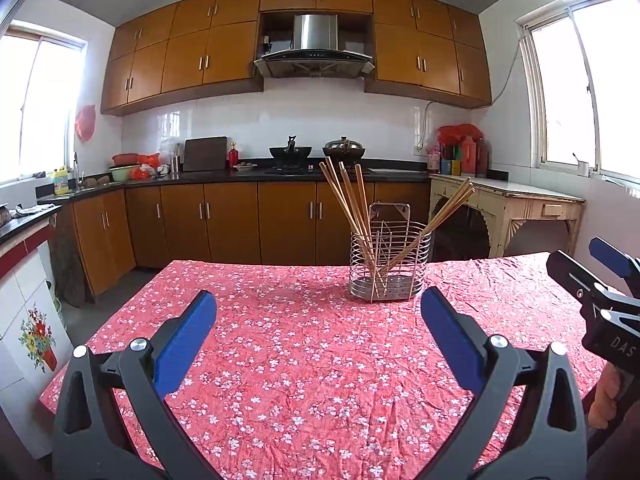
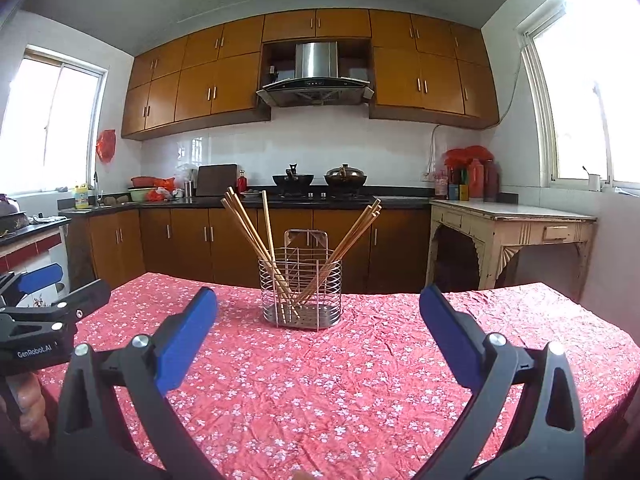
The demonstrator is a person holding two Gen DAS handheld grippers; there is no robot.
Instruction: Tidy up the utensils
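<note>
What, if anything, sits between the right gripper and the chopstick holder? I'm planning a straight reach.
Nothing visible. Only bare floral tablecloth lies between the open right gripper and the wire holder with its chopsticks. The left gripper is off to the side.

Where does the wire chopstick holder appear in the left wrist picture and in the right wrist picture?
Left wrist view: the wire chopstick holder stands right of centre, on the red flowered tablecloth.
Right wrist view: the holder stands near the centre, slightly left, between the open blue fingers.
Shared landmark: the steel range hood on the far wall.
</note>
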